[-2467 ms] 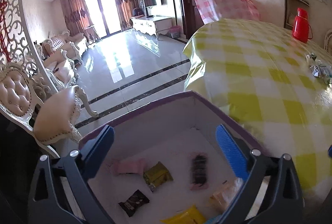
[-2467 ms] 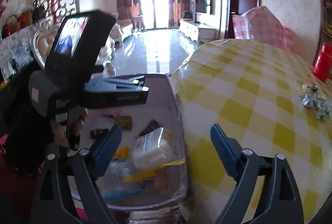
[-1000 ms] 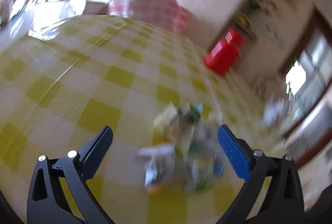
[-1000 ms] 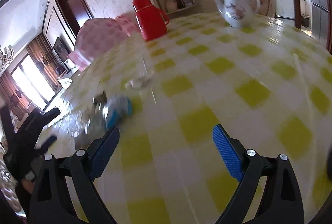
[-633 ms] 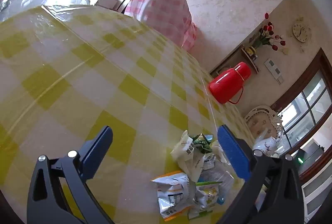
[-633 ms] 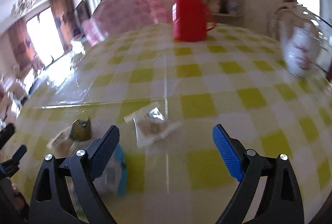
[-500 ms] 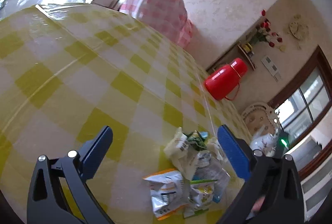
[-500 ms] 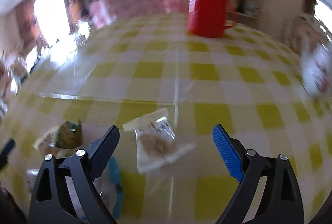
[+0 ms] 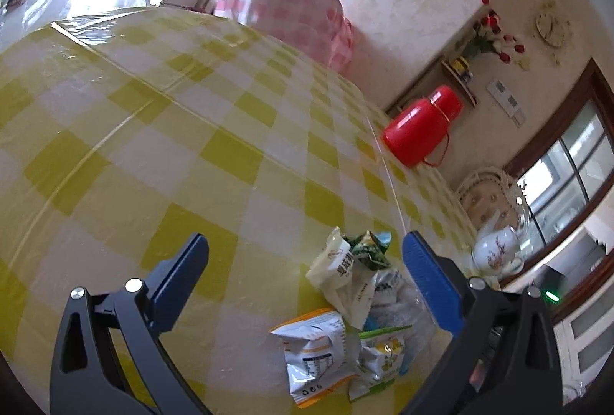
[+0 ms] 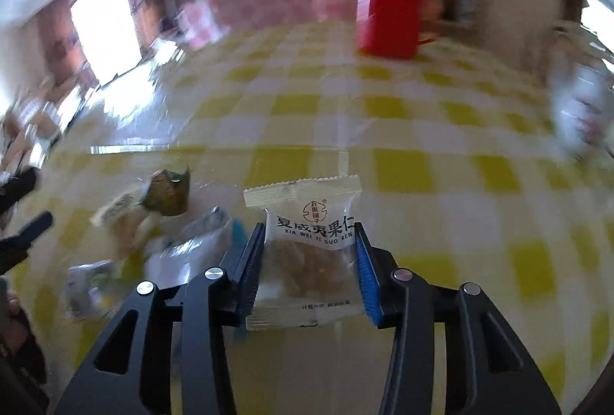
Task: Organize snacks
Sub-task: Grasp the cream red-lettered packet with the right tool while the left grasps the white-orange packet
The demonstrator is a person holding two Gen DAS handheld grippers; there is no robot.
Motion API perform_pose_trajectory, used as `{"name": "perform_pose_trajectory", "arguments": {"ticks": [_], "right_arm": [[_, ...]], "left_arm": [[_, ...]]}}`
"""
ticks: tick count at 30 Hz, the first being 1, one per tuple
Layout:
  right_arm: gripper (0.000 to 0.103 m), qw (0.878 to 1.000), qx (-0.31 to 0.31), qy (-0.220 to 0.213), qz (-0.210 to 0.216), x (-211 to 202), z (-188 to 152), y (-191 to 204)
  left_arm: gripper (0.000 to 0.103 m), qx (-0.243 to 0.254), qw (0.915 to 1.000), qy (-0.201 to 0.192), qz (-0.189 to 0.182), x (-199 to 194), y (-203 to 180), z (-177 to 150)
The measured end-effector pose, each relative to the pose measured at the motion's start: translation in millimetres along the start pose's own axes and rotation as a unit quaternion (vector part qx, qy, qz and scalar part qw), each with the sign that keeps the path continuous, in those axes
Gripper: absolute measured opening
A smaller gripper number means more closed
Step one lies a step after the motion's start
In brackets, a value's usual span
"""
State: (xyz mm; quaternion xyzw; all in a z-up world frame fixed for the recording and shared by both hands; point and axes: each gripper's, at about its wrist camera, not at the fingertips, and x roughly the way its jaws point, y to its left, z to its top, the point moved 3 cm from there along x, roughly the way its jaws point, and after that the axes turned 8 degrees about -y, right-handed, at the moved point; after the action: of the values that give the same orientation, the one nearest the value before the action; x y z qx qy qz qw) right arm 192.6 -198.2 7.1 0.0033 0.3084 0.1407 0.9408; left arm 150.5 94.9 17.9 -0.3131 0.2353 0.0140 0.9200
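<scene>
Between the right tongs [image 10: 310,266], closed on its sides, sits a clear nut packet [image 10: 309,253]. Just ahead of the wide-open, empty left tongs [image 9: 305,275], toward their right finger, a snack pile [image 9: 351,315] lies on the checked bench [image 9: 172,131]. Beyond stands a red jug [image 9: 420,127].

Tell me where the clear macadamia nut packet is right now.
In the right wrist view, the macadamia nut packet sits clamped between the right gripper fingers, just right of the snack pile on the checked tablecloth.
</scene>
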Motion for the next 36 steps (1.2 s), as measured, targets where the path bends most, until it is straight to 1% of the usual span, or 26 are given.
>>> {"name": "perform_pose_trajectory", "arguments": {"ticks": [3,4,6,8,9,10,12,15,16,18,19,21,24,26,29,31,33,36], "right_arm": [[0.044,0.997,0.066,-0.032,-0.028,-56.5,-22.3,-9.7],[0.044,0.996,0.075,-0.038,-0.03,-70.6,-29.1,-9.8],[0.044,0.995,0.085,-0.049,-0.031,-95.3,-46.1,-7.3],[0.044,0.993,0.103,-0.058,-0.024,-115.6,-66.3,-5.1],[0.044,0.992,0.114,-0.057,-0.017,-120.4,-74.6,-4.8],[0.044,0.991,0.126,-0.051,-0.013,-124.1,-82.7,-3.7],[0.044,0.989,0.14,-0.036,-0.011,-128.6,-96.0,-1.8],[0.044,0.989,0.144,-0.034,-0.002,-133.4,-100.7,3.4],[0.044,0.989,0.145,-0.036,0.0,-134.8,-100.4,4.3],[0.044,0.988,0.147,-0.04,0.01,-137.1,-99.5,7.0],[0.044,0.988,0.147,-0.042,0.012,-138.7,-98.9,8.6],[0.044,0.988,0.145,-0.044,0.014,-140.3,-98.7,11.4],[0.044,0.987,0.153,-0.038,0.015,-138.7,-97.4,8.9],[0.044,0.987,0.155,-0.037,0.014,-138.5,-97.2,8.4],[0.045,0.988,0.149,-0.041,0.015,-140.7,-95.9,10.4],[0.045,0.989,0.144,-0.044,0.017,-142.2,-95.4,12.8],[0.045,0.989,0.143,-0.044,0.019,-142.9,-95.6,14.1],[0.045,0.989,0.142,-0.044,0.021,-143.7,-95.9,14.2]], "left_arm": [[0.101,0.018,0.9996,0.02,0.005,3.2,-2.0,-2.5],[0.101,0.029,0.9987,0.041,-0.002,6.1,-5.0,-5.9],[0.101,0.051,0.9967,0.063,0.0,8.7,-9.7,-12.4],[0.101,0.096,0.9901,0.102,0.001,11.6,-17.0,-24.6],[0.101,0.125,0.9853,0.116,0.005,10.5,-21.0,-30.5],[0.101,0.146,0.9817,0.122,0.016,9.6,-22.1,-33.3],[0.101,0.201,0.9709,0.126,0.035,4.8,-24.1,-37.0],[0.101,0.251,0.9572,0.141,0.027,-3.6,-22.2,-39.2],[0.101,0.253,0.9565,0.143,0.028,-7.8,-17.1,-38.7],[0.101,0.235,0.9595,0.153,0.027,-7.3,-9.4,-39.9],[0.101,0.227,0.9597,0.163,0.027,-4.2,-6.7,-43.8],[0.101,0.235,0.9564,0.168,0.04,-0.7,-9.1,-52.2],[0.101,0.228,0.9579,0.162,0.065,5.4,-15.4,-58.2],[0.101,0.232,0.9562,0.15,0.097,10.4,-19.1,-62.3],[0.101,0.213,0.9613,0.13,0.116,19.4,-22.5,-59.5],[0.101,0.216,0.96,0.121,0.131,25.1,-25.3,-60.1],[0.101,0.223,0.9573,0.12,0.139,28.0,-27.9,-61.4],[0.1,0.214,0.9604,0.115,0.136,30.2,-28.5,-59.4]]}}
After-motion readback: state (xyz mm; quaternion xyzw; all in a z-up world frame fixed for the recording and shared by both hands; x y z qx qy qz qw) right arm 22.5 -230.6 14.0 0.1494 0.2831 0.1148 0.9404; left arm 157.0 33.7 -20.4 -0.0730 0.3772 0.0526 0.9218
